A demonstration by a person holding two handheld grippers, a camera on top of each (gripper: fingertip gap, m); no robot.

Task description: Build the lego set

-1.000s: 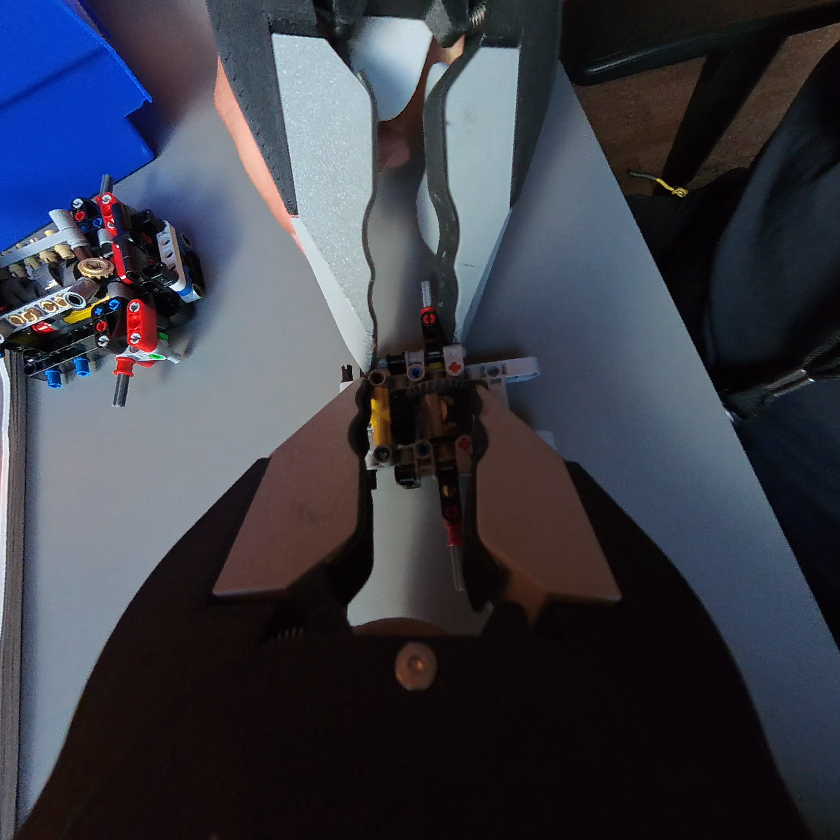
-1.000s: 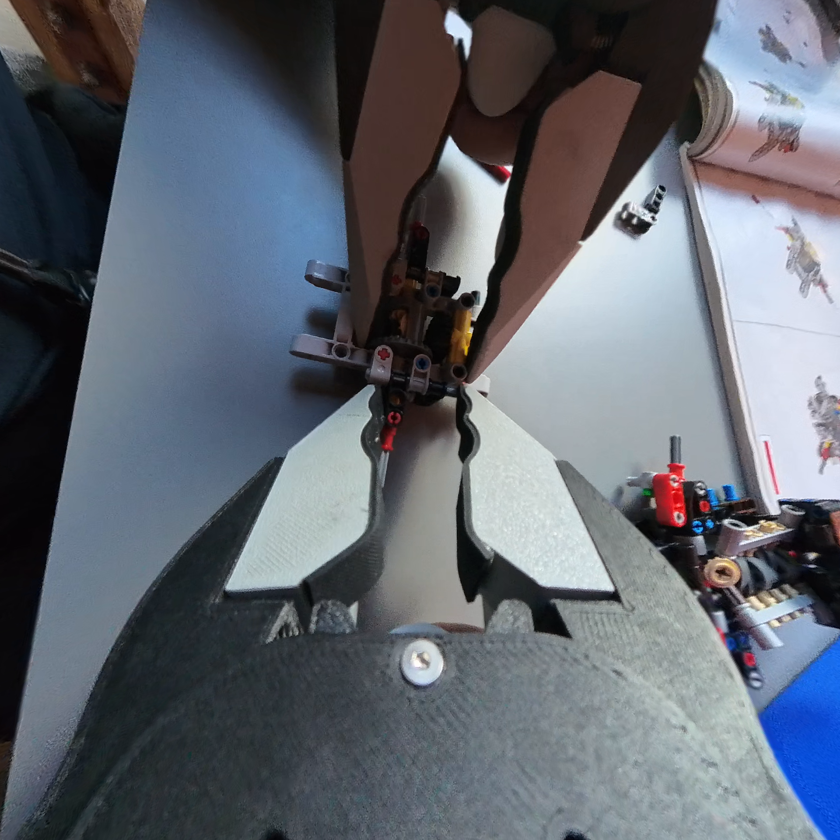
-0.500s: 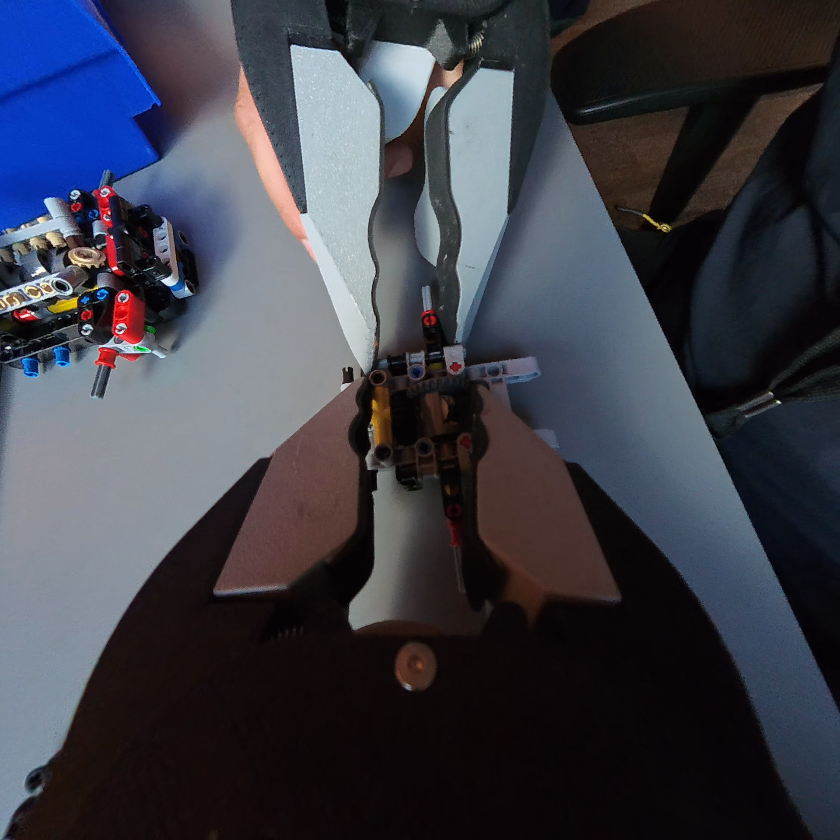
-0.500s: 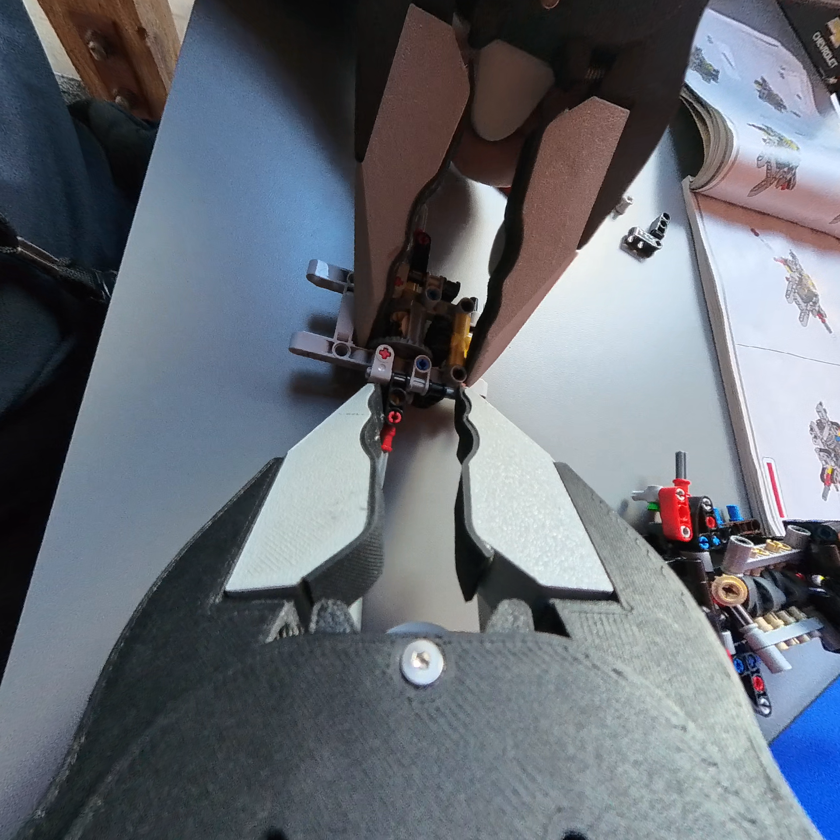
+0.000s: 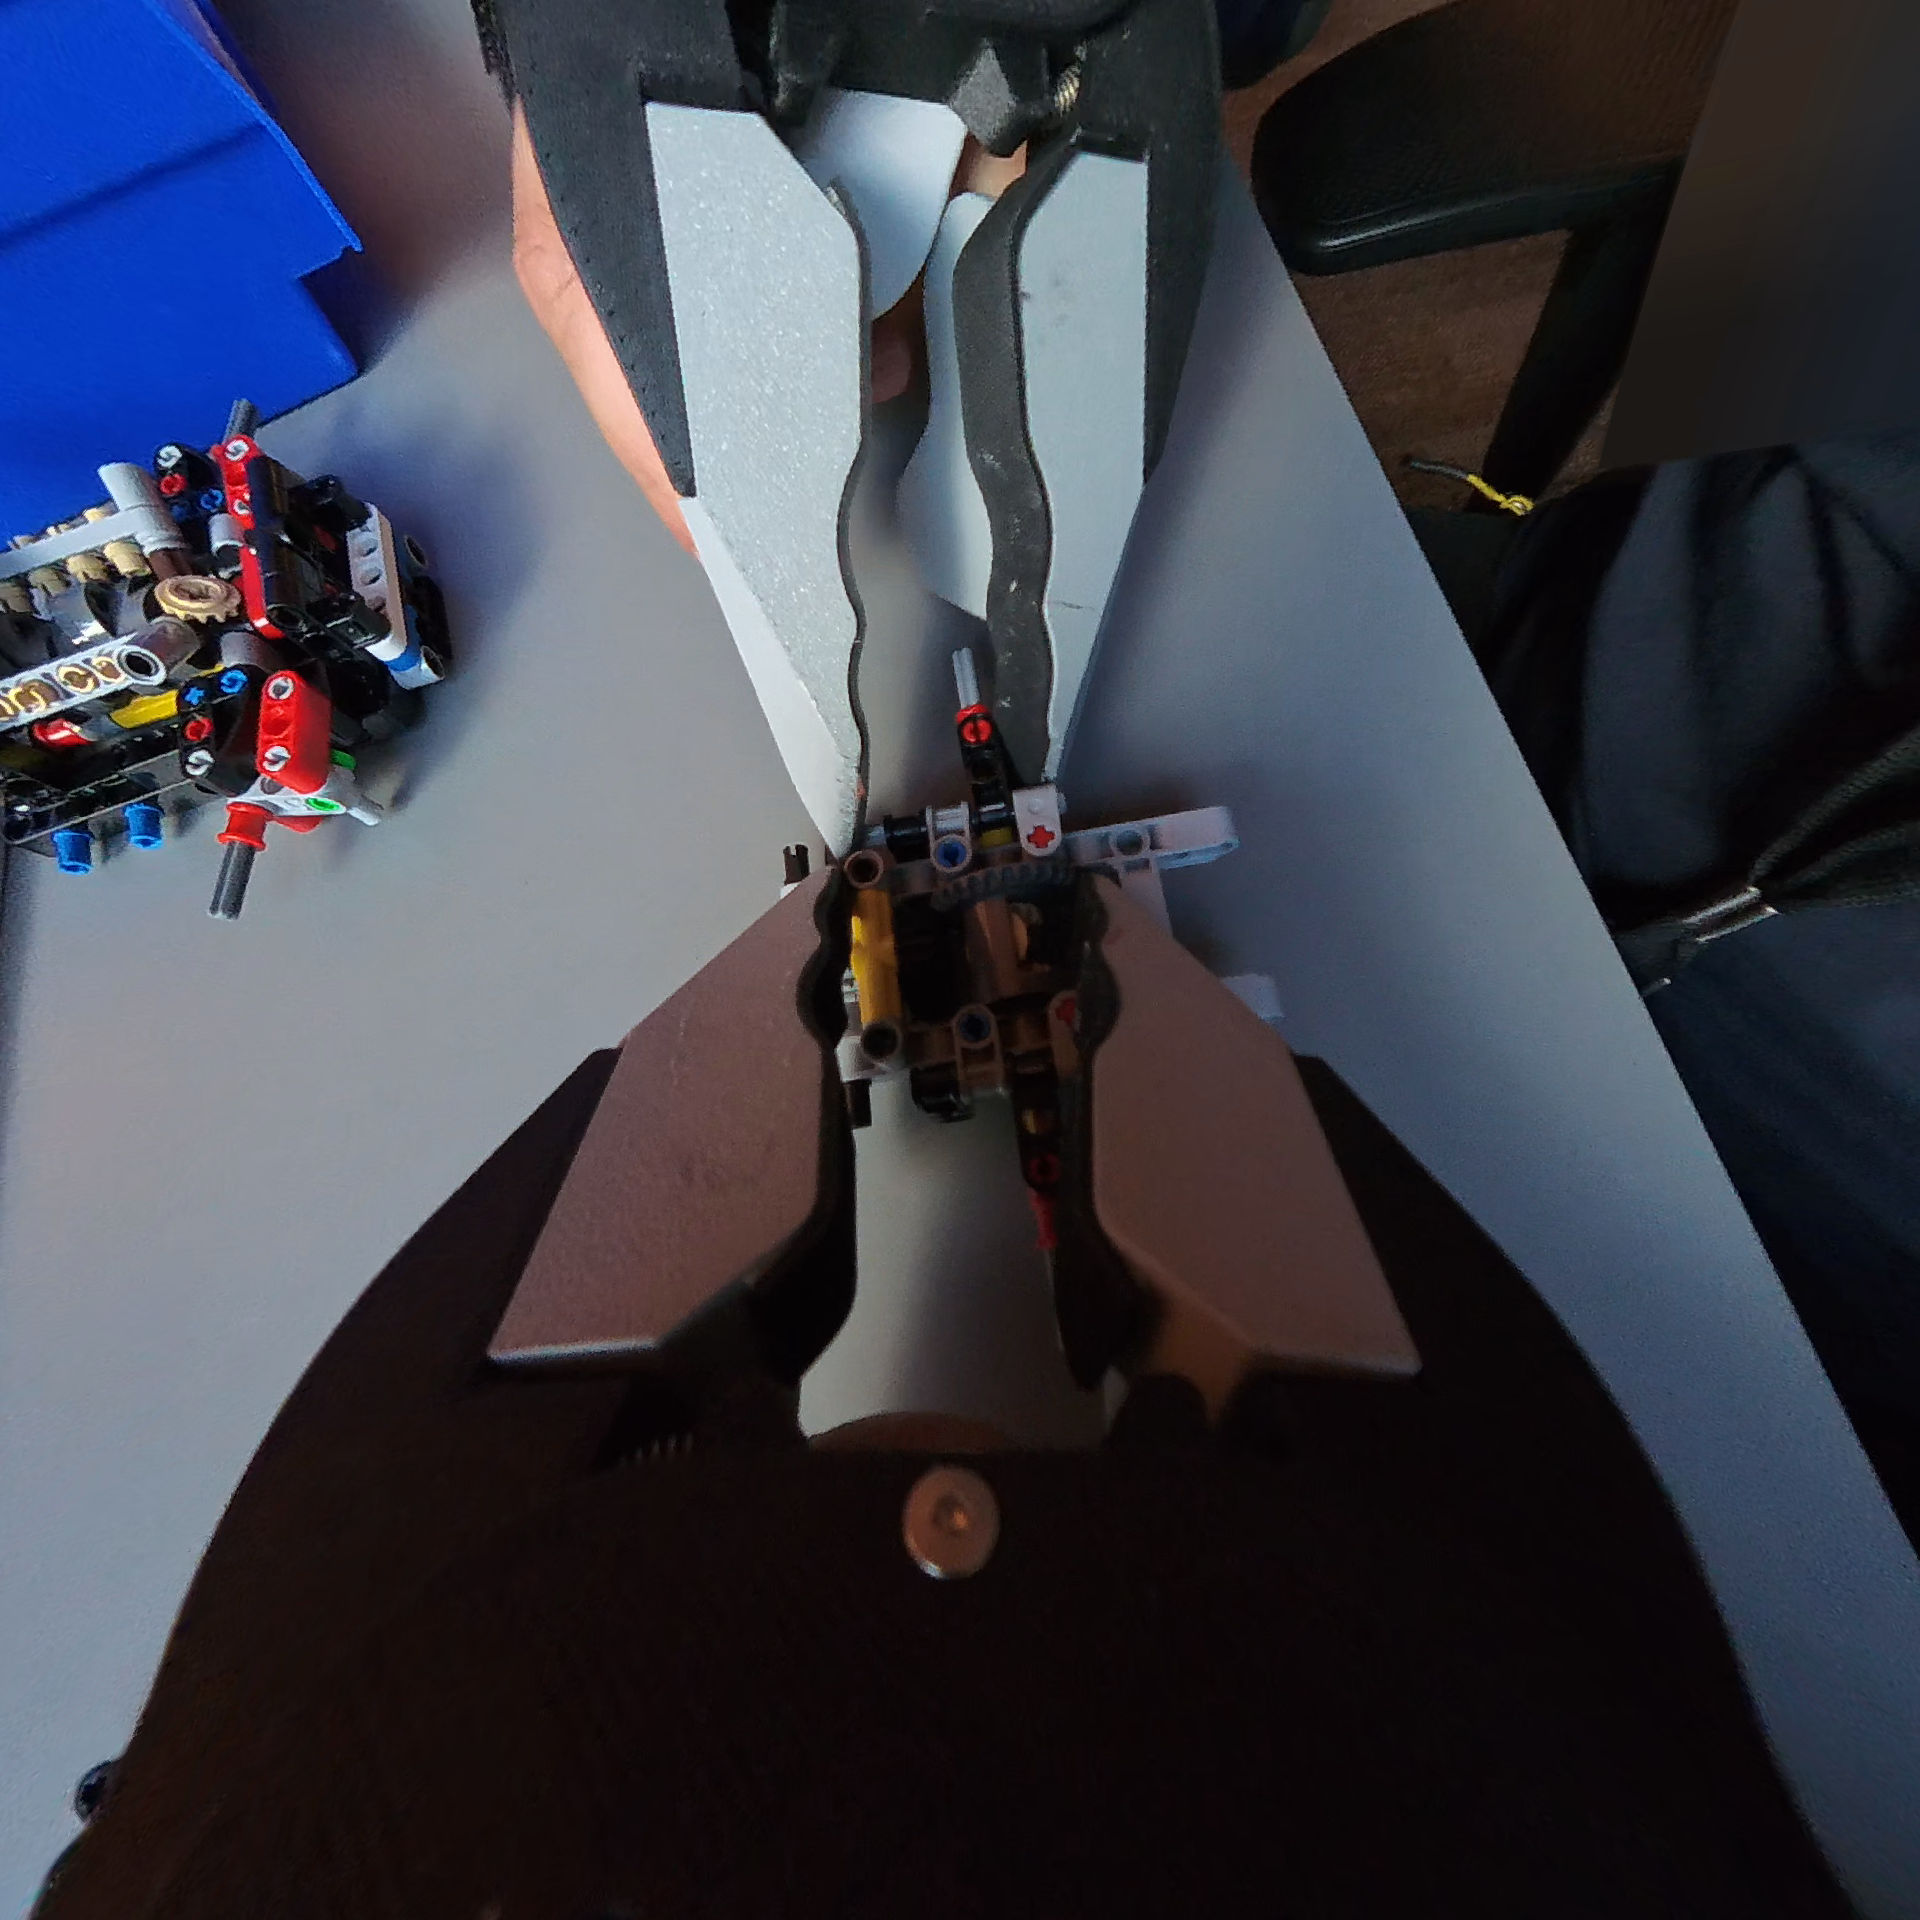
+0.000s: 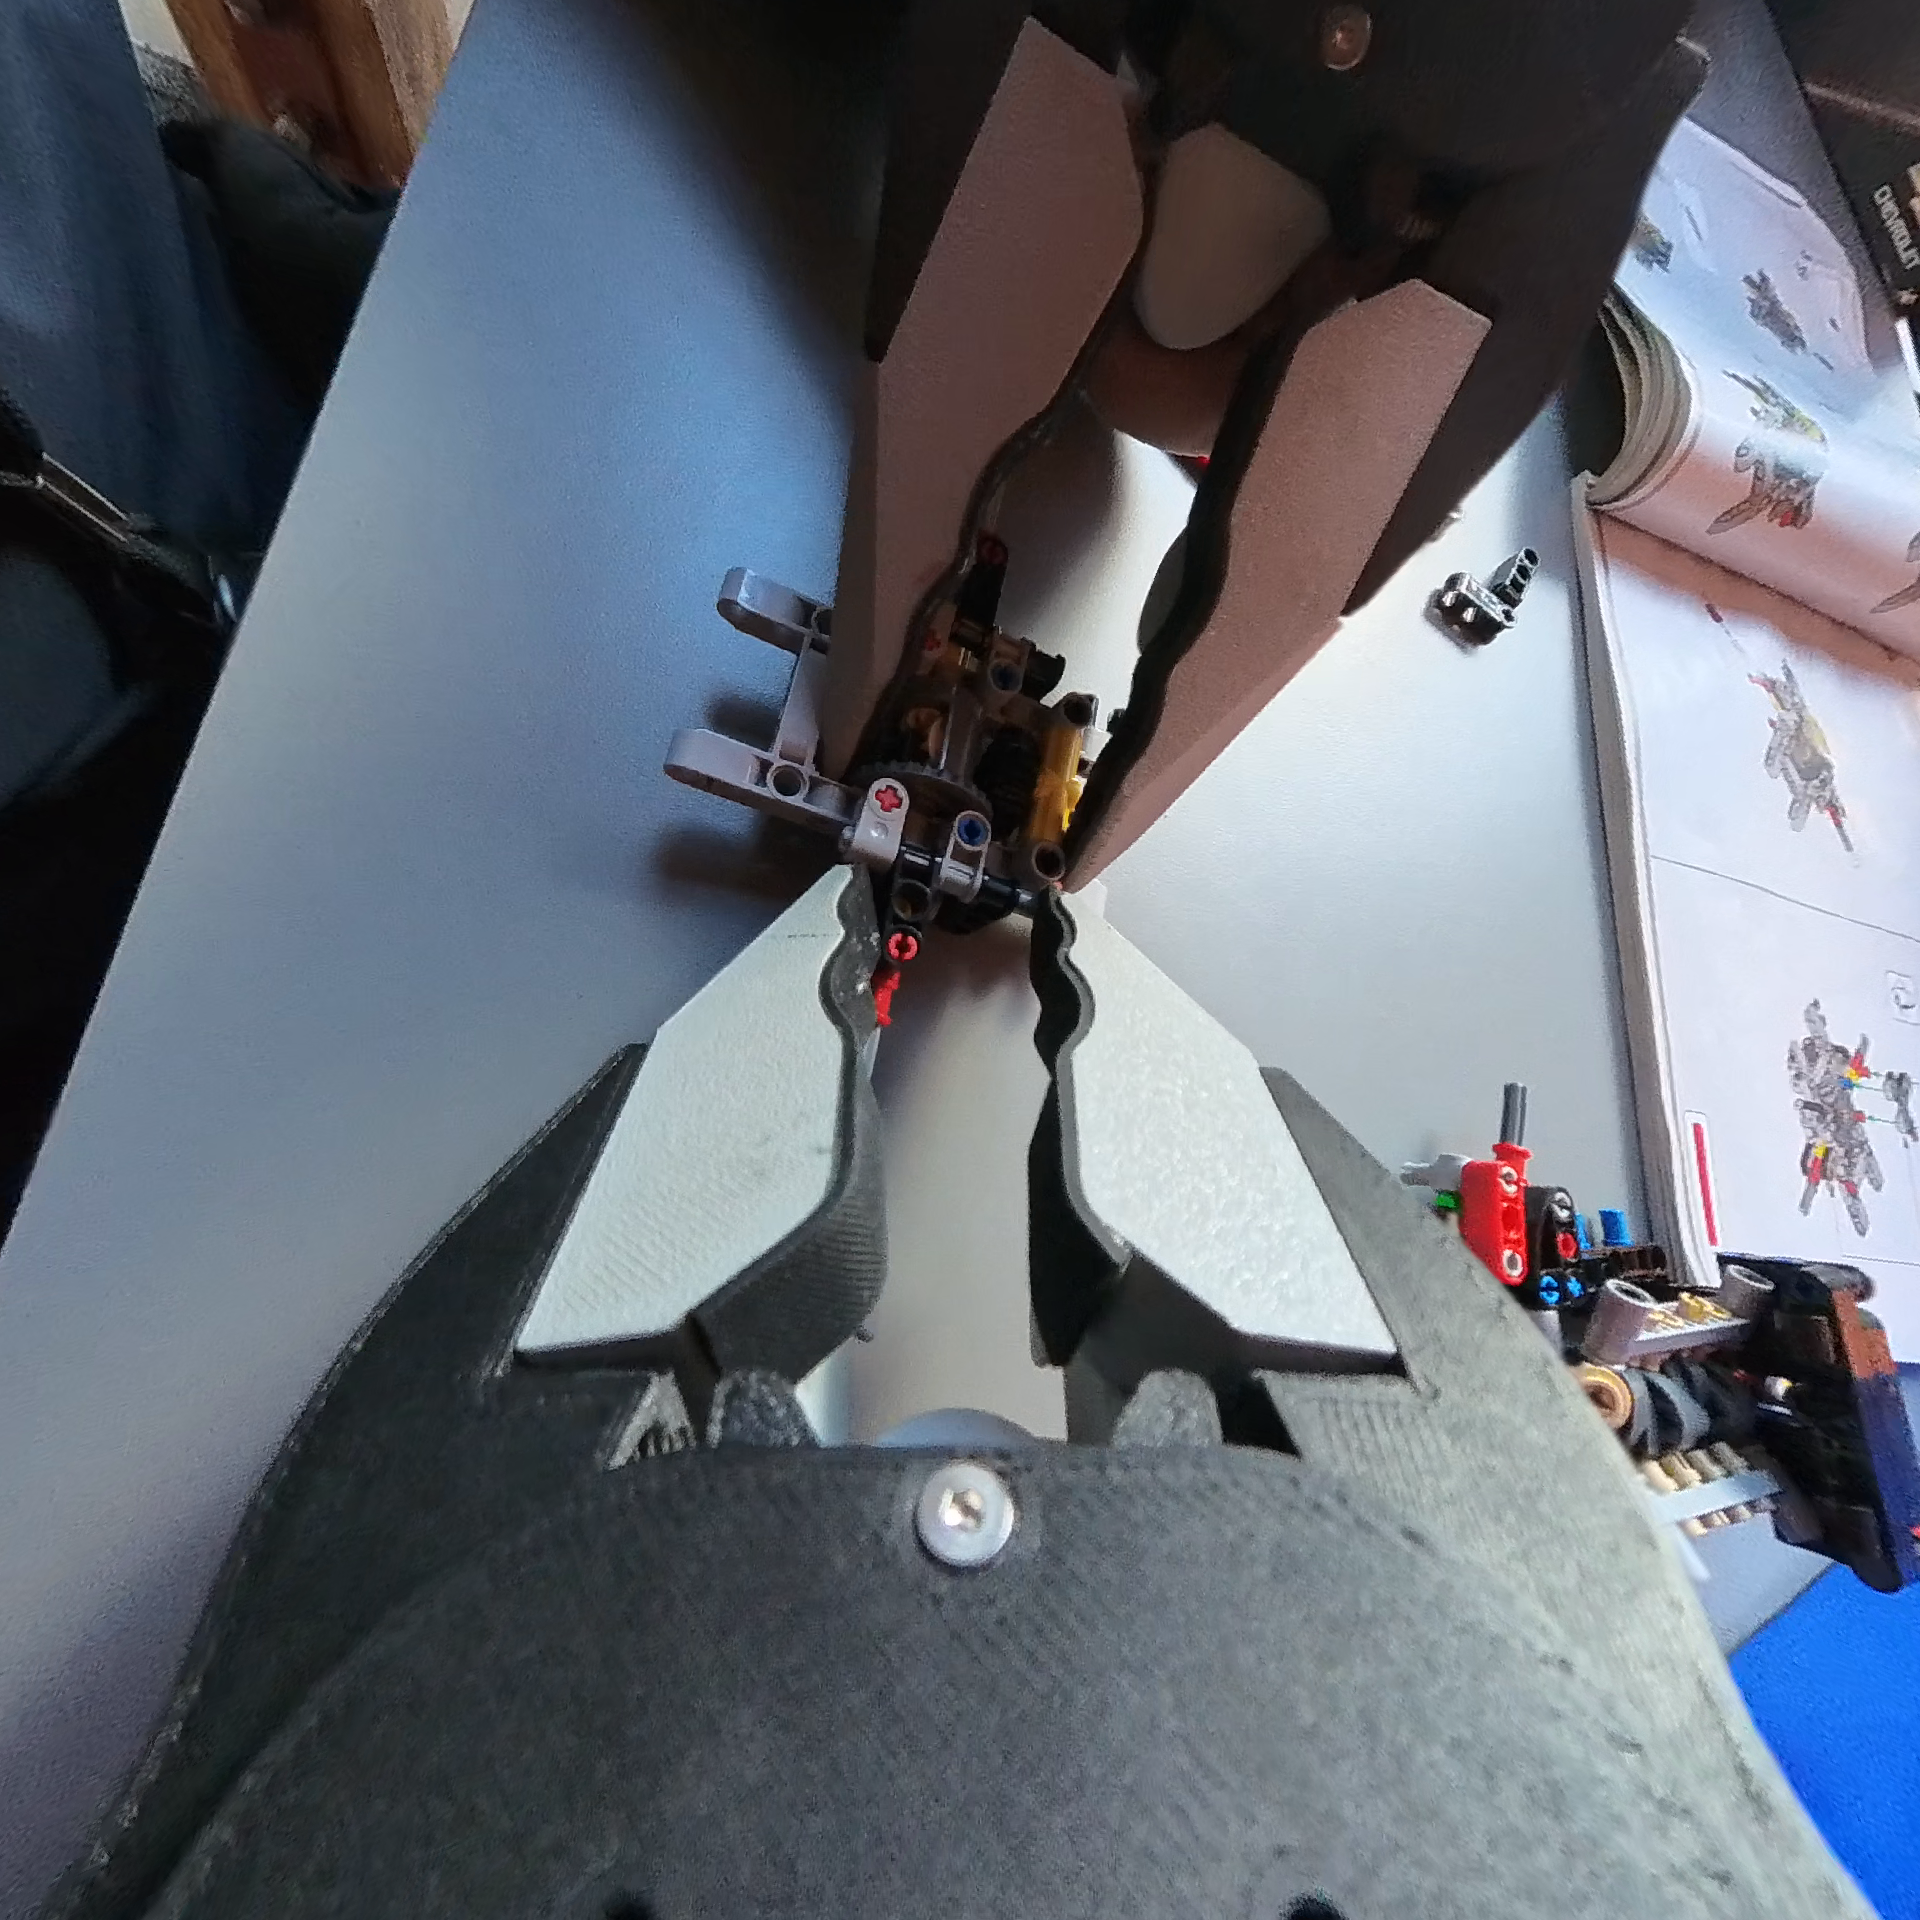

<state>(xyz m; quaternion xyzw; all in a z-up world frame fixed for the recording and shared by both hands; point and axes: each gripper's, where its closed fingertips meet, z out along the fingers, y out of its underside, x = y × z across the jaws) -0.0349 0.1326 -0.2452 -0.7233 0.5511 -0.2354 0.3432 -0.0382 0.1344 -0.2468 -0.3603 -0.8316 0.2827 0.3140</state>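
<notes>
Brick assembly (image 5: 956, 966) sits just above grey table (image 5: 499, 1039), mid-scene. Left gripper (image 5: 966, 894) jaws clamped on both its sides. Right gripper (image 6: 951, 904) tips touch its near end; firm clamping cannot be told. Larger brick model (image 5: 208, 644) lies apart, untouched.

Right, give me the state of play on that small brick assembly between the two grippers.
Done: the small yellow, black and grey plastic brick assembly is pinned together; a larger multicoloured brick build sits apart on the grey table. In hand: the left gripper clamps the small assembly; the right gripper has its tips at its end, grip unclear. Remaining: a loose black connector lies by the open instruction booklet.
</notes>
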